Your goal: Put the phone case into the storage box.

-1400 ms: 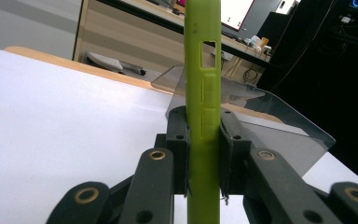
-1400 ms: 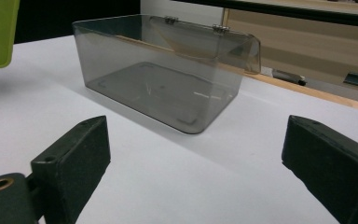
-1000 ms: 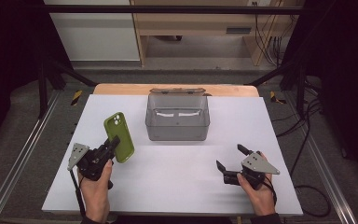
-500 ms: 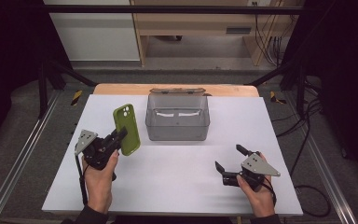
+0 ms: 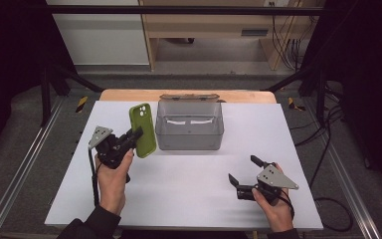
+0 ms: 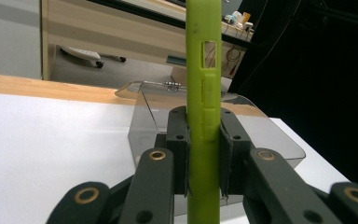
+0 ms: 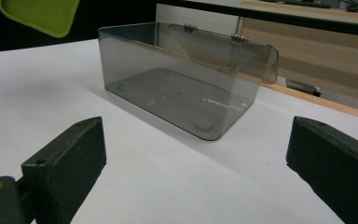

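We hold the green phone case (image 5: 143,130) clamped upright in the left gripper (image 5: 129,141), raised above the table (image 5: 189,199) just left of the clear box (image 5: 190,125) near the far edge. Our right gripper (image 5: 242,174) rests near the front right corner, jaws wide apart and holding nothing.

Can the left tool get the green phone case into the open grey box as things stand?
Probably yes. The left tool is shut on the green phone case, raised just left of the grey box, whose lid is swung back, leaving the top open.
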`<state>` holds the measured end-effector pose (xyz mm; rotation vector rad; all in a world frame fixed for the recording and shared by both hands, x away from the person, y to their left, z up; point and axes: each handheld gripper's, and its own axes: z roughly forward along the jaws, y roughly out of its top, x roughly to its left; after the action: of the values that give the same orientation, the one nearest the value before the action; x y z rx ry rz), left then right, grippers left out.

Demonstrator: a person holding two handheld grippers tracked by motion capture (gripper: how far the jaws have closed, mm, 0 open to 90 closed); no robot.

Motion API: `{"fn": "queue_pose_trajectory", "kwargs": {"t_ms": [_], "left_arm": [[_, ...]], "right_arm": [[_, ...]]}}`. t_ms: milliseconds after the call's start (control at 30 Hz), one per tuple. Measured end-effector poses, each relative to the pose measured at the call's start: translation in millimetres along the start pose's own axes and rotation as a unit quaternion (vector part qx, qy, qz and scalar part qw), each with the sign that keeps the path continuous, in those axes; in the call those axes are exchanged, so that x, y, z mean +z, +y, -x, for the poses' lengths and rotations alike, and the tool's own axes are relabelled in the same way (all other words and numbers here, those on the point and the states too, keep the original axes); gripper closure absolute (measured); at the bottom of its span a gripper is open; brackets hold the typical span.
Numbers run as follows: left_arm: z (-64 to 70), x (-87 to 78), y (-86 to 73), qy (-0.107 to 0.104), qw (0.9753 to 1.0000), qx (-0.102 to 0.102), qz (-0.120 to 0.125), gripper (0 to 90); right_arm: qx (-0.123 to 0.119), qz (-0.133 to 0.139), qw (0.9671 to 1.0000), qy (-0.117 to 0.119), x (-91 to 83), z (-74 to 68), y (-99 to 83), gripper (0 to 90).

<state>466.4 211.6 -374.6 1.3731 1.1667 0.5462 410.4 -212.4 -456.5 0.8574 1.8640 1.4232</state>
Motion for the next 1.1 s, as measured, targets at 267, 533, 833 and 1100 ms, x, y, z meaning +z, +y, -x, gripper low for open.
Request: {"fn": "queue_pose_trajectory", "kwargs": {"t_ms": [267,533,833,1100], "left_arm": [[0.8,-1.0,10.8,0.002,0.9999,-0.002,0.01,77.2],[3.3,2.8,29.0,0.005,0.9998,0.004,0.017,77.2],[10.0,27.0,43.7,-0.001,0.9997,0.021,0.012,77.2],[20.7,51.6,51.7,0.01,0.9991,0.041,0.005,77.3]], "right_arm": [[0.009,0.0,0.9999,-0.013,-0.5,-0.4,2.0,4.7],[0.019,-0.013,0.9997,-0.01,-0.3,-1.3,2.0,3.8],[0.021,-0.034,0.9991,-0.014,1.8,-3.1,1.9,3.9],[0.028,-0.038,0.9988,-0.009,0.9,-1.9,2.9,3.3]]}}
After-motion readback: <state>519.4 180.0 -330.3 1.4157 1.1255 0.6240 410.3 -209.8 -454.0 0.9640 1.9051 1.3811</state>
